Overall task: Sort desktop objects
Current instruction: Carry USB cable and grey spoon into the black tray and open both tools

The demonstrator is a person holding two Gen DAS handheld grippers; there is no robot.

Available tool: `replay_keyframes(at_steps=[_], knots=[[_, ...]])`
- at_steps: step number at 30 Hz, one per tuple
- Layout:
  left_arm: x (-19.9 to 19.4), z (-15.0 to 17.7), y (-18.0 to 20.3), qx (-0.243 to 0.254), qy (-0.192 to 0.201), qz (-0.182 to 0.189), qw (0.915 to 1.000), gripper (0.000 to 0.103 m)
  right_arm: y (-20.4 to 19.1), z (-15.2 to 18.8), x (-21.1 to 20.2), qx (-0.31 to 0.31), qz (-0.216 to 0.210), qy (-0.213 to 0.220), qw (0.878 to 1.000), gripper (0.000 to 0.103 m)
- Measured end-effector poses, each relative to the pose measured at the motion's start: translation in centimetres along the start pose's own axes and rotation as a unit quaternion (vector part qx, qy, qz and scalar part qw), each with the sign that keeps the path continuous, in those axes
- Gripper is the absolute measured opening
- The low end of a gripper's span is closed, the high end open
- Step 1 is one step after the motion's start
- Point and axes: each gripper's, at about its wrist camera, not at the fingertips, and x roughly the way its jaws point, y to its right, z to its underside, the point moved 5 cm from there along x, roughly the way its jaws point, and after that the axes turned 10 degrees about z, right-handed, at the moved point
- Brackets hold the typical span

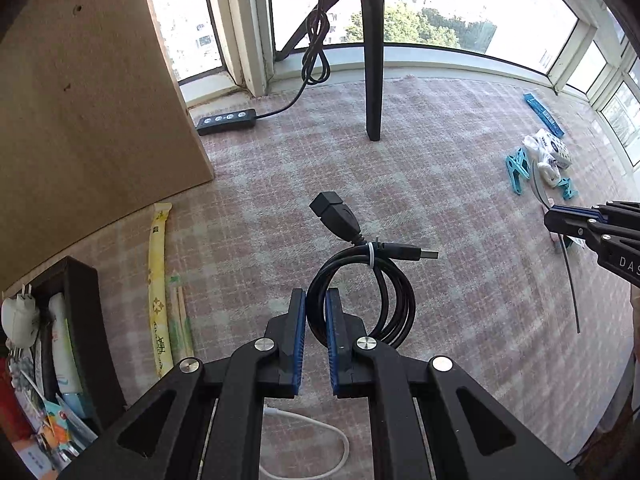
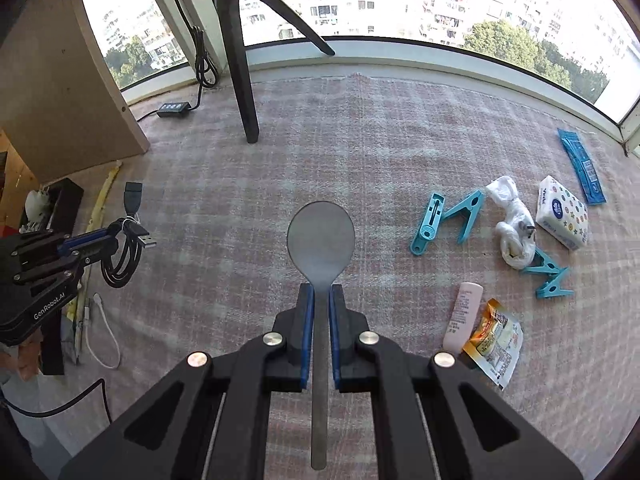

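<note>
Spoon point(image 2: 320, 236) and cable point(image 1: 362, 292) are both lifted off the desk point(image 2: 360, 128), one in each gripper, so the step in hand looks like carrying two picked items to their places. The right gripper point(image 2: 320, 292) has its blue-padded fingers point(image 2: 306, 312) clamped on the neck of the metal spoon, whose bowl sticks out ahead and whose handle runs back between them. The left gripper point(image 1: 316, 300) has its fingers point(image 1: 298, 320) pressed together on one side of the coiled black USB cable, which is tied with a white band; the loop and both plugs hang beyond the tips. Out to the left of that gripper lie wrapped chopsticks point(image 1: 158, 284) on the cloth, and past them a dark organizer box point(image 1: 80, 320) already holds a tube and other small items. A white cord point(image 1: 320, 448) lies below the left gripper. Well to the right of the spoon remain teal clips point(image 2: 452, 216), a white plastic bag point(image 2: 510, 224), a tissue pack point(image 2: 562, 218), a pink tube point(image 2: 464, 316) and an orange sachet point(image 2: 496, 340). Judging from this, the next move calls for swinging the cable left over the box and lowering it before letting go, keeping the dangling loop clear of the box wall; where the spoon belongs cannot be told from these views.
</note>
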Motion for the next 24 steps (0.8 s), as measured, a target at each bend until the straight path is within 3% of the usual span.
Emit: replay_keyframes(at_steps=[3,11,24], knots=[[-3.0,0.5,-2.6,-0.011,0.012,-0.019,0.9997,0.009,-2.5,-1.9,-1.7,-0.026,-0.005,0.014,1.000,0.008],[-9.9,4.5,-10.3,-0.065,0.044,-0.057,0.9953,0.009,-11.6,-3.3,-5.2,-0.088,-0.038,0.039,0.995,0.008],[-19.5,12.5,-24.7,-0.161,0.074,-0.124,0.9763,0.009,-31.1,-4.7,-10.8,-0.192,-0.095,0.073,0.974,0.008]])
